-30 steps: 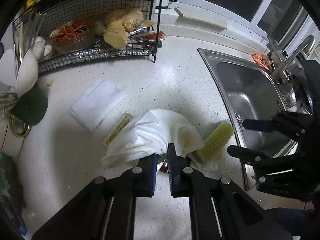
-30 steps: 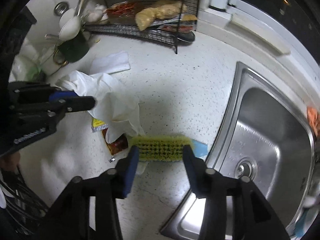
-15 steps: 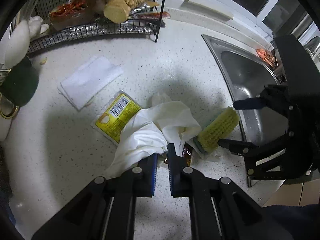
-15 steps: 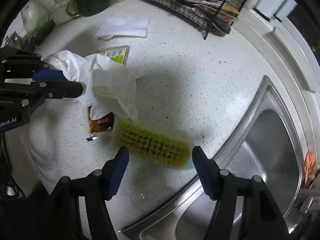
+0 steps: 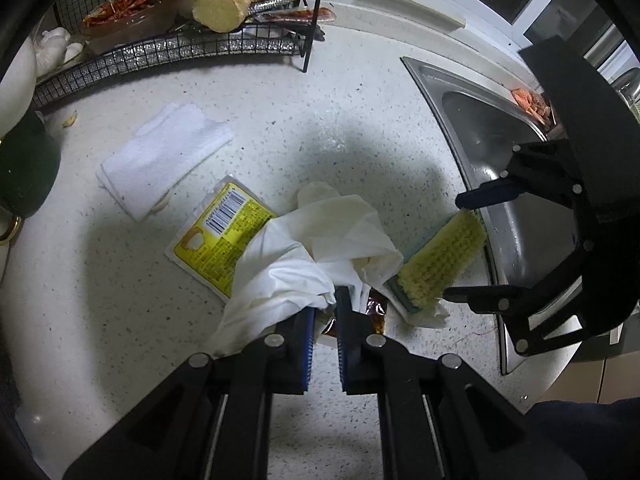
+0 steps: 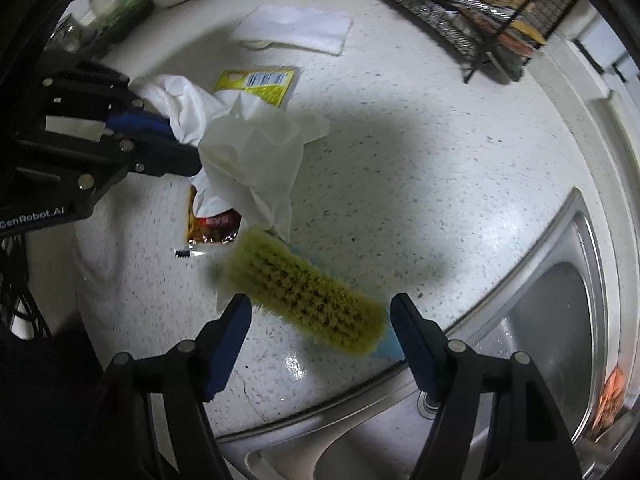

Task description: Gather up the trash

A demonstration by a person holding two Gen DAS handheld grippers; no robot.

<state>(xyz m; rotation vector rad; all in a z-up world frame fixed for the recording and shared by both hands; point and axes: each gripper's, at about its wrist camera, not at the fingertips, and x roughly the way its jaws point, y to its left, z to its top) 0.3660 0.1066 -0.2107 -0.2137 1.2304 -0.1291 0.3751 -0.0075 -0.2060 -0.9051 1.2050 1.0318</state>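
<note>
- Left gripper (image 5: 323, 312) pinched shut on crumpled white tissue (image 5: 320, 248), just above bench (image 5: 360, 120).
- Right gripper (image 6: 320, 320) spread wide, straddling yellow scrub brush (image 6: 308, 292) at sink (image 6: 560, 300) edge.
- Brown sauce packet (image 6: 212, 228) under tissue; yellow wrapper (image 5: 220, 244) beside.
- Folded white cloth (image 5: 164, 160) beyond.

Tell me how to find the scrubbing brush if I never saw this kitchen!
Start at the steel sink sunk into the speckled white counter. Right beside its rim lies the scrubbing brush, between the open fingers of the right hand-held gripper. It is the only bristly yellow-green thing; the crumpled white tissue and the yellow packet nearby are soft or flat.
</note>
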